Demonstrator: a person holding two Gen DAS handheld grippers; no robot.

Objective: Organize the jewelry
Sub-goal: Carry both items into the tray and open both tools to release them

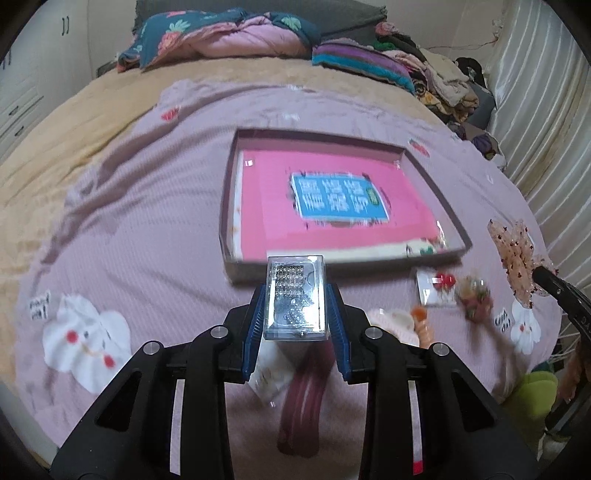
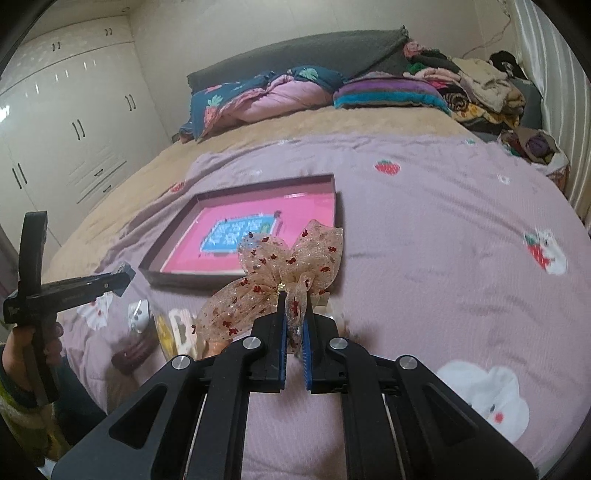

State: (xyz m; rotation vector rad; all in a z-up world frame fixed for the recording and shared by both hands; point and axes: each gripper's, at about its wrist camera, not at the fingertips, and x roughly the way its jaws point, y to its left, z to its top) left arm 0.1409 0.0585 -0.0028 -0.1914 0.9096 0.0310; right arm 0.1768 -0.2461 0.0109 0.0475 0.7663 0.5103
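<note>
Left hand-held gripper [image 1: 295, 306] clamps clear box [image 1: 295, 295], long axis pointing toward tray [image 1: 226, 206]. Right hand-held gripper [image 2: 294, 325] pinches bow [image 2: 275, 280], loops fanning upward.

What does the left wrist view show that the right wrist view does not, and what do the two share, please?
Only the left wrist view shows the clear case of sparkly pieces clamped in the left hand-held gripper, plus the carded red earrings lying on the bedspread.

Only the right wrist view shows the white wardrobe, the hand holding the left tool, and the right hand-held gripper shut on the bow's middle.

Both show the shallow box with its pink lining, the sheer red-speckled bow, the lilac bedspread and the piled bedding.
</note>
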